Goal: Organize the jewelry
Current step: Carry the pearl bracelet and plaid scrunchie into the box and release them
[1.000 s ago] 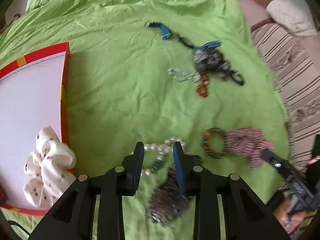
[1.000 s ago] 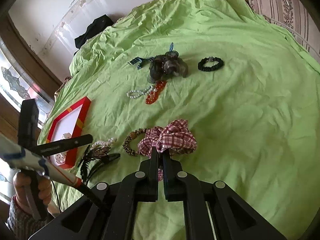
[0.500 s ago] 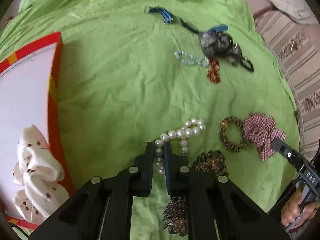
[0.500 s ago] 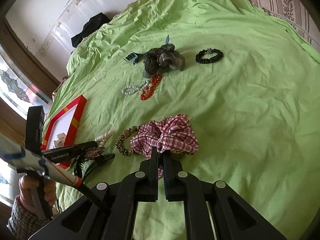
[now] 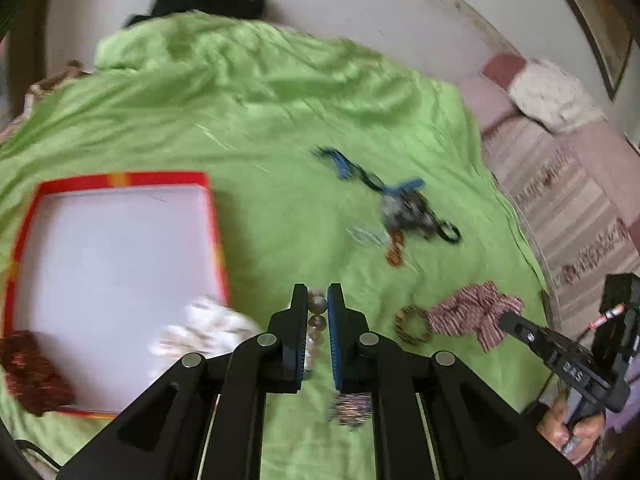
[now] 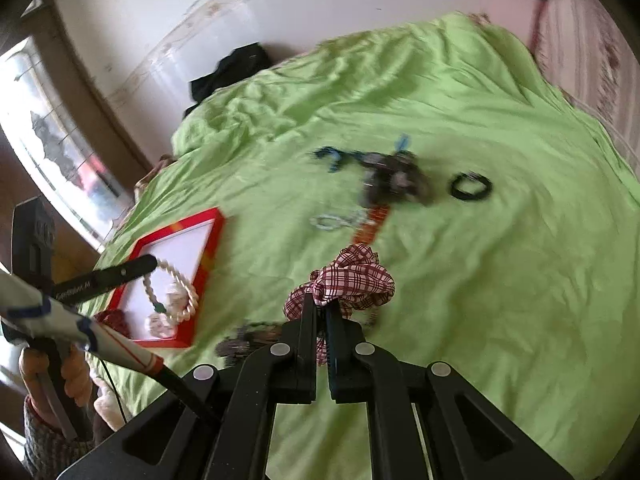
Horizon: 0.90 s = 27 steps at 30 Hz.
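on the green bedspread [image 6: 500,300], i hold the left hand-held gripper [image 5: 318,304] pinched tight on a pearl necklace [image 6: 176,292], which the right wrist view shows dangling in a loop off its tip, over the near edge of the red-rimmed white tray [image 5: 120,178]. a white scrunchie [image 5: 204,330] lies in the tray's near corner and a dark red scrunchie [image 5: 28,364] sits at its other near corner. my right hand-held gripper [image 6: 320,308] is clamped on a red plaid scrunchie [image 6: 352,276], its fabric bunched above the fingertips. a leopard-print hair tie [image 5: 412,324] lies on the bedspread just beside the plaid one in the left wrist view. farther up the bed a blurred cluster remains: blue ribbon [image 6: 332,156], a dark grey scrunchie [image 6: 394,178], a pale bead strand [image 6: 334,220], an orange bead bracelet [image 6: 372,226] and, a little apart, a black bracelet [image 6: 471,187]. a dark hair claw [image 6: 244,340] lies near my right fingers.
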Each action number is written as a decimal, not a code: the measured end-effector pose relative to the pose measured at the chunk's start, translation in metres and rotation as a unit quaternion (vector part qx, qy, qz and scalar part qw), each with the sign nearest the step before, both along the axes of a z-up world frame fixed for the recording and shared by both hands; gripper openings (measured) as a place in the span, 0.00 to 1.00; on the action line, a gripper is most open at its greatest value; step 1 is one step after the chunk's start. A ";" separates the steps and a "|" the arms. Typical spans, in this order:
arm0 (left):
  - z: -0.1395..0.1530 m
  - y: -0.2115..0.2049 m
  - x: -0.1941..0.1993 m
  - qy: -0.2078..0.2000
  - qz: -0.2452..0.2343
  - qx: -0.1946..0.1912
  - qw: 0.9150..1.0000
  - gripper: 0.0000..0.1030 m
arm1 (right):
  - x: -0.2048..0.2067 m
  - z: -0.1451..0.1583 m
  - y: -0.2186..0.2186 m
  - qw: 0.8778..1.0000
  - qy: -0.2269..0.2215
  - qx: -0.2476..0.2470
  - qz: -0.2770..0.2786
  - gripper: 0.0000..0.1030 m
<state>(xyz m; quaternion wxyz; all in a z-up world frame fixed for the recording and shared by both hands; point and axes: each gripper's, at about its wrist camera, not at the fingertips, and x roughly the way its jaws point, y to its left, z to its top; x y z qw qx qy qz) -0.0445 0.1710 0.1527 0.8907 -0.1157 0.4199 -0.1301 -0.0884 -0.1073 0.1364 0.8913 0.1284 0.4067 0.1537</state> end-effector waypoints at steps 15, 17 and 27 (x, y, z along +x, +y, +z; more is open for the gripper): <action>-0.019 0.150 0.050 -0.001 0.166 -0.055 0.985 0.09 | 0.056 0.020 0.148 0.993 0.006 -0.039 0.111 0.05; -0.027 0.171 0.060 0.005 0.193 -0.059 0.979 0.09 | 0.067 0.019 0.171 0.991 0.010 -0.041 0.126 0.05; -0.057 0.223 0.093 0.021 0.262 0.004 0.965 0.09 | 0.135 -0.017 0.289 0.979 0.028 -0.096 0.175 0.05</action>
